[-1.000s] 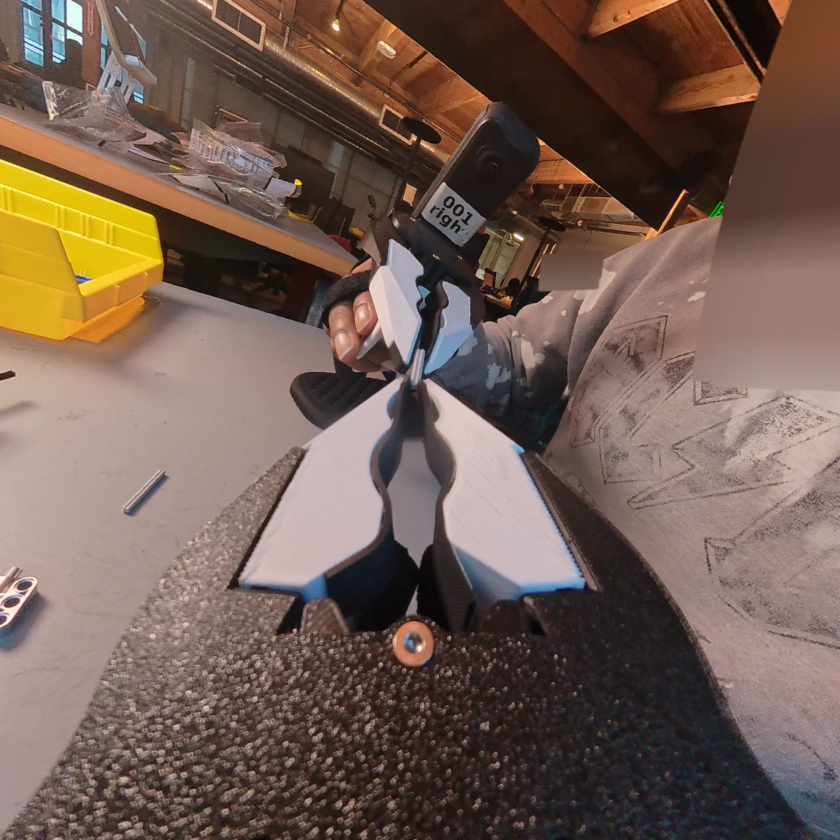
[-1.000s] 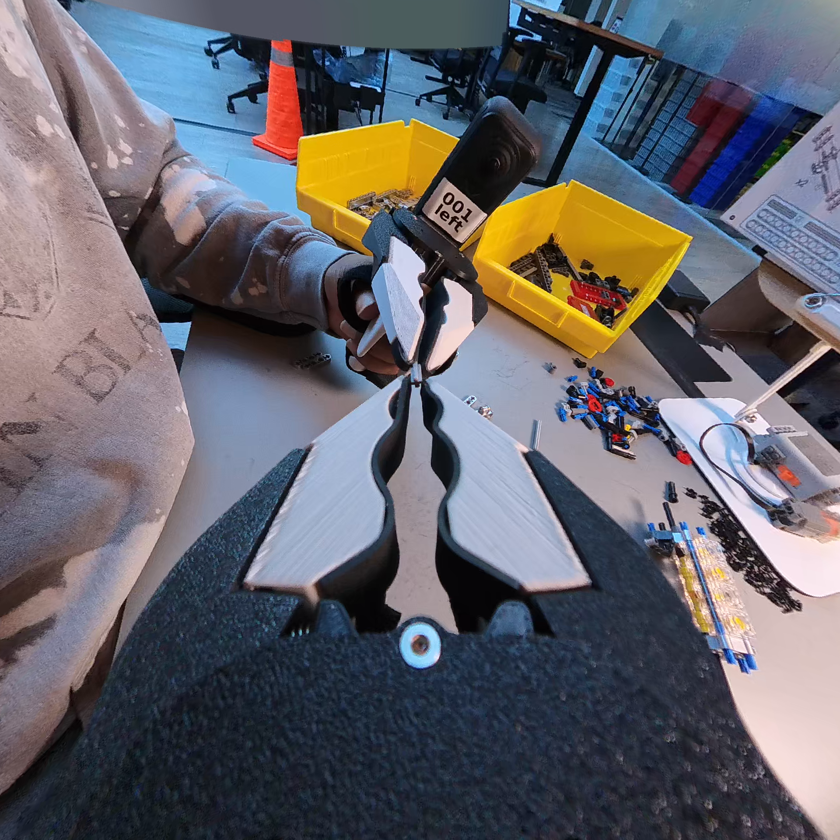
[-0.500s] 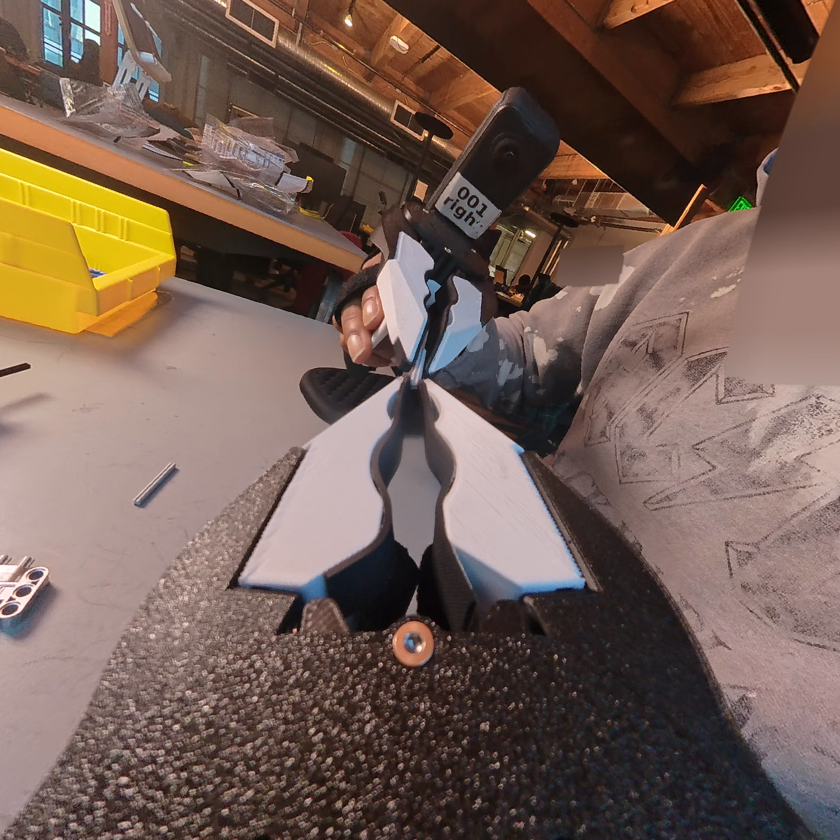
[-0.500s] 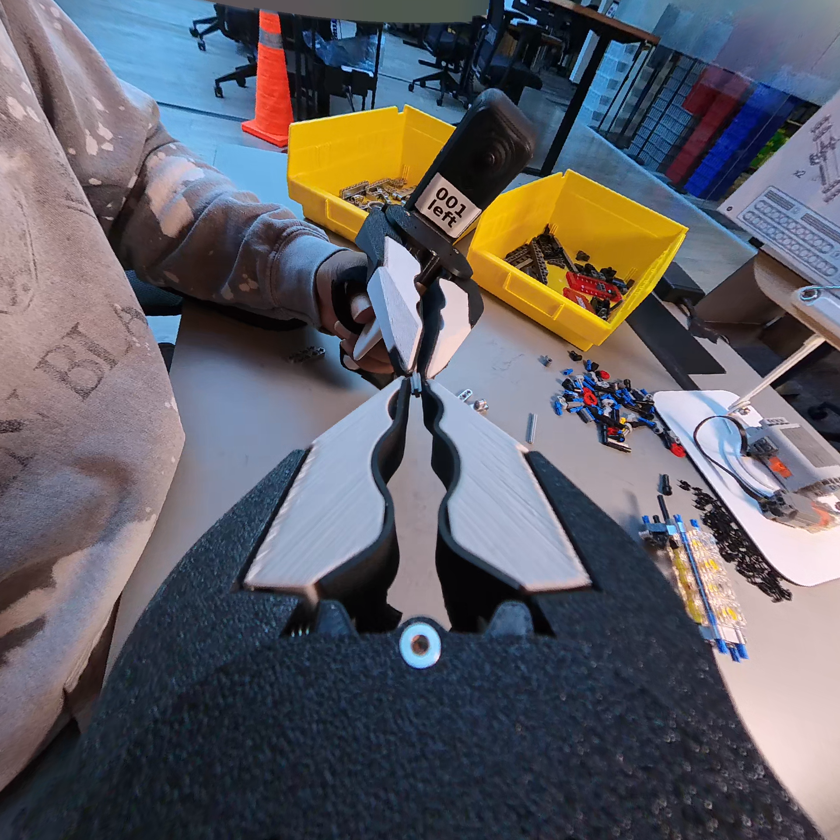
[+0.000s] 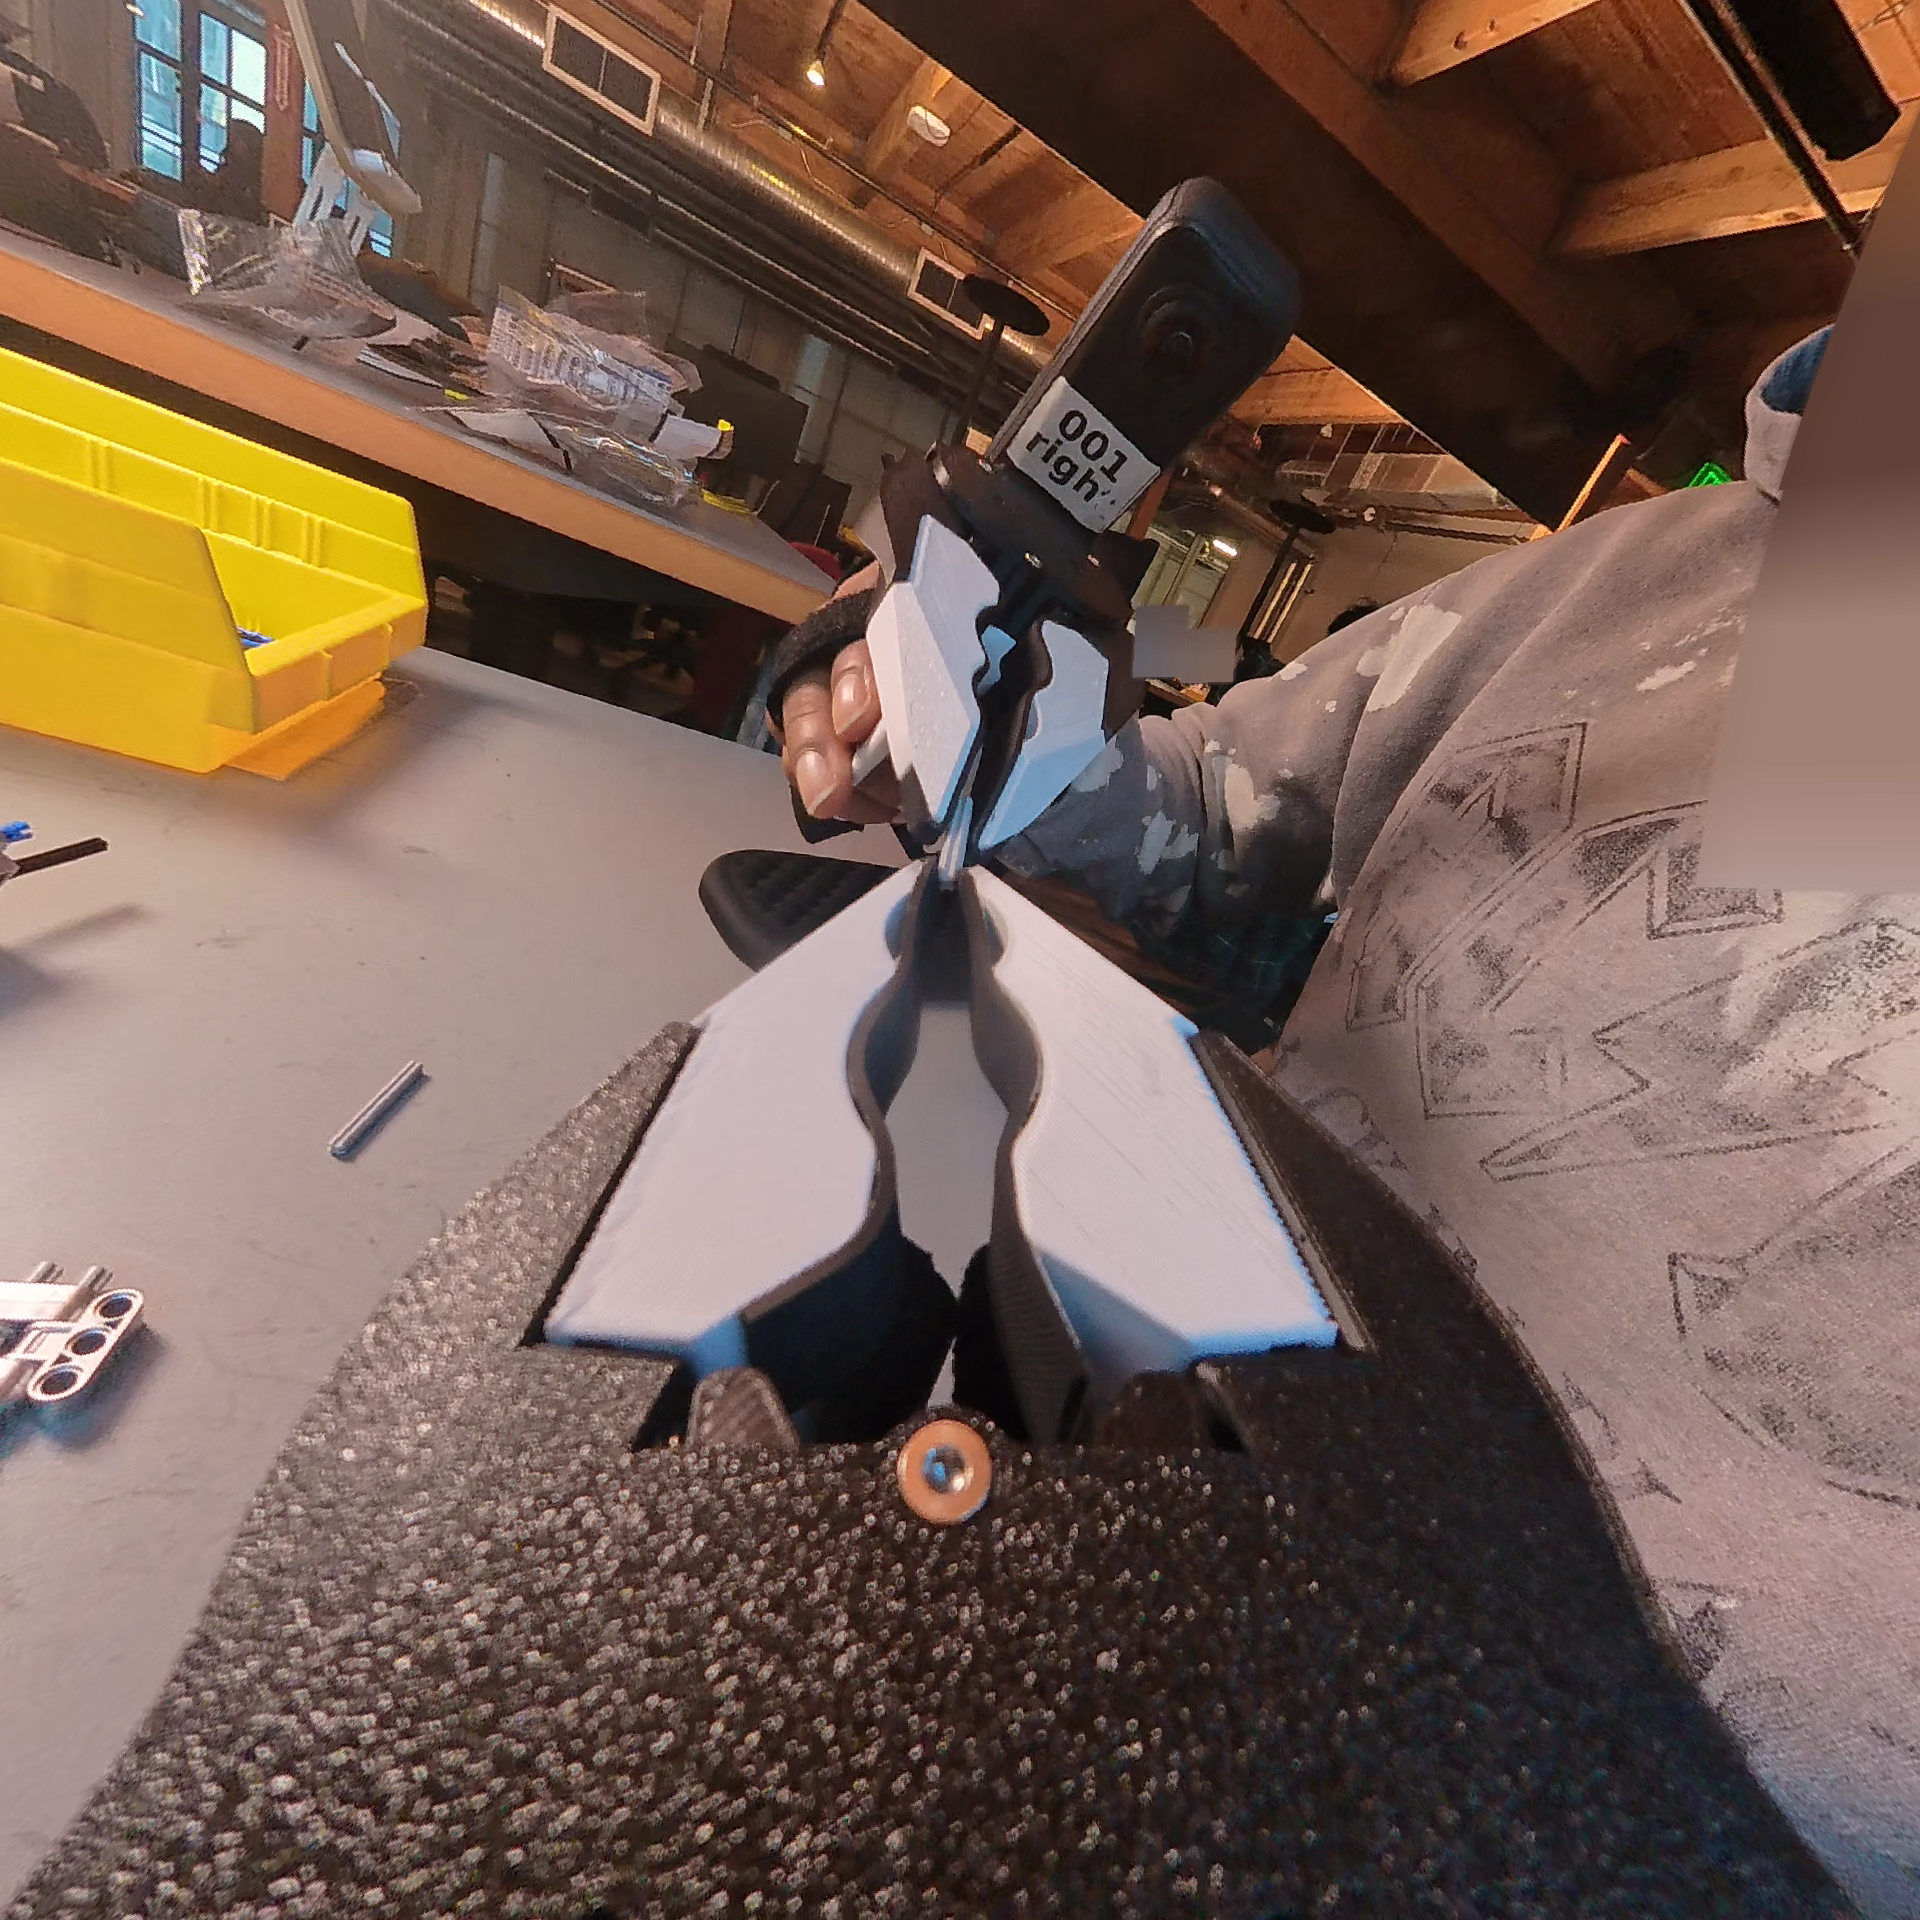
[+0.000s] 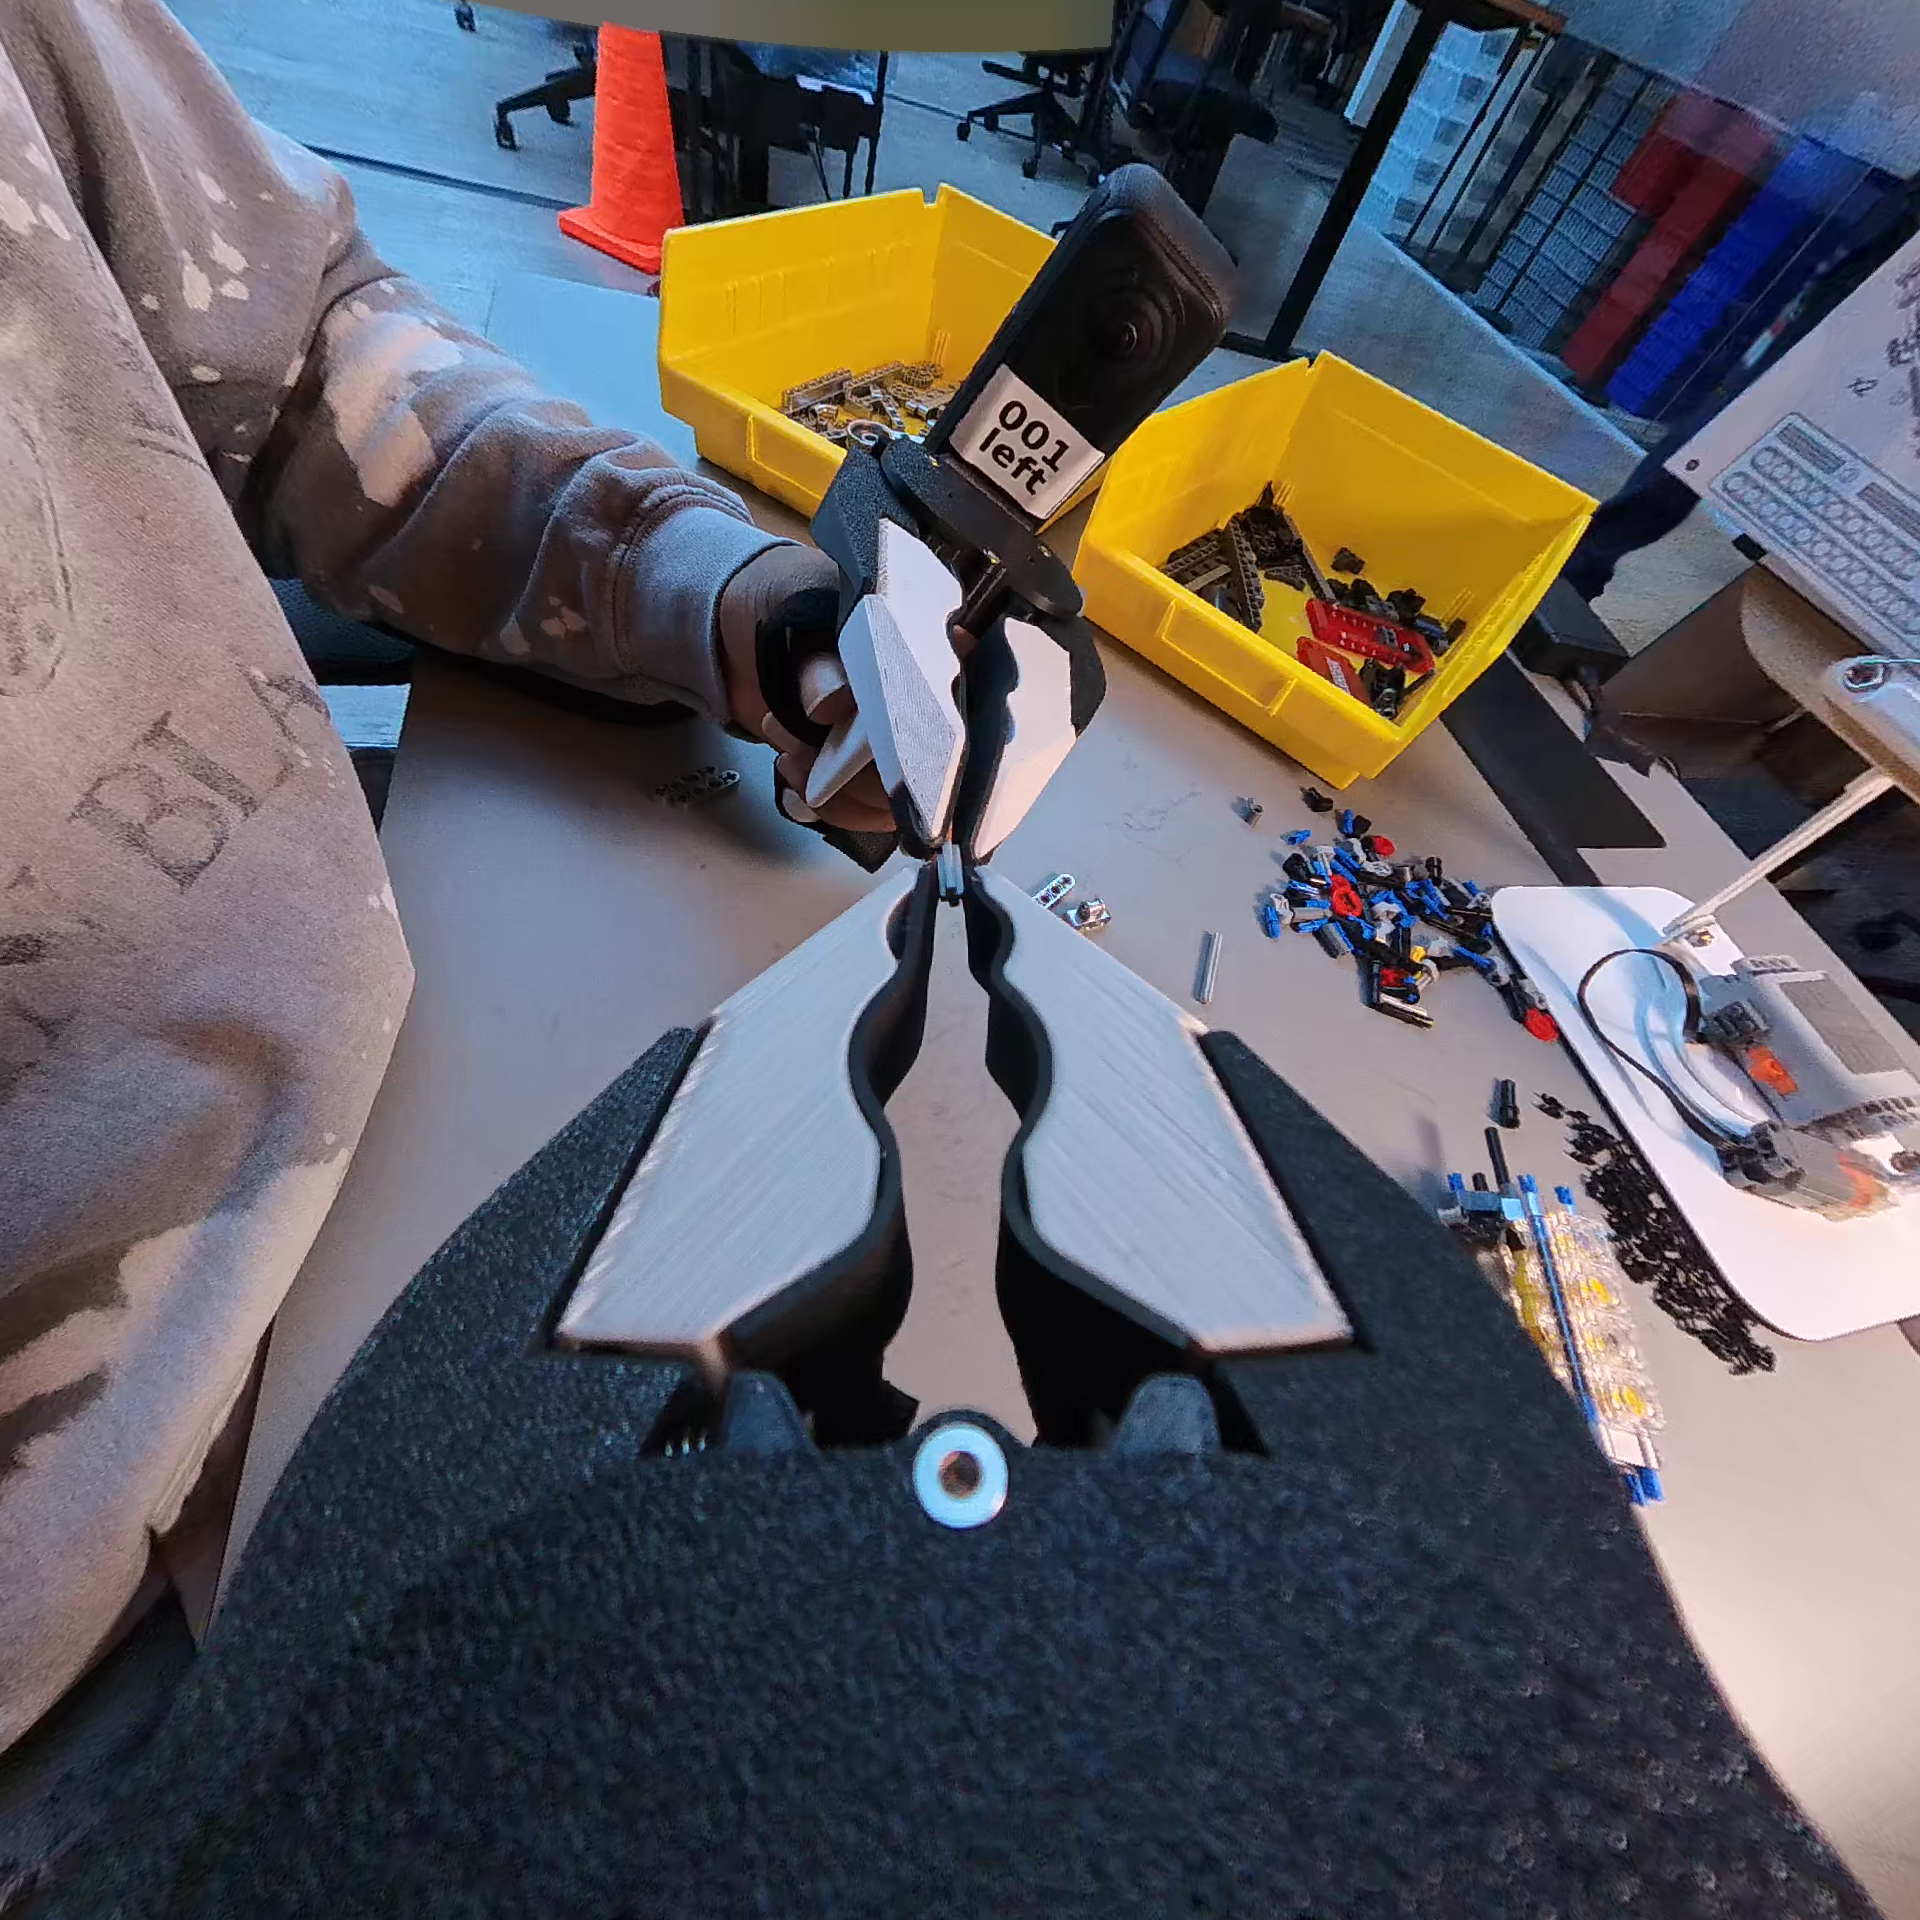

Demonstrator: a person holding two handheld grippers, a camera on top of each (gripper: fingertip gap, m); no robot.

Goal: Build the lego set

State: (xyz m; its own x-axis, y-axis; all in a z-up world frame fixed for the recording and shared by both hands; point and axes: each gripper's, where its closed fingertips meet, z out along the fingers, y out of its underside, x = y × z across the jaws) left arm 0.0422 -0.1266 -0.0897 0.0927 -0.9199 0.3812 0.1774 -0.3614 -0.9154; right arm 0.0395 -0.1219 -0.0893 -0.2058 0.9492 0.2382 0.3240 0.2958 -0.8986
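Up above the grey surface (image 6: 623,935), the two claws meet tip to tip. The right claw (image 6: 948,902) is squeezed nearly shut on a small grey pin (image 6: 948,871), and the left claw (image 6: 951,836) pinches the same pin from the other end. A hand (image 6: 800,707) holds the left claw. Two yellow bins (image 6: 1351,540) with dark building pieces sit behind. A heap of small blue and black pieces (image 6: 1371,914) lies to the right, near a white tray (image 6: 1621,1039) with a grey motor (image 6: 1787,1049).
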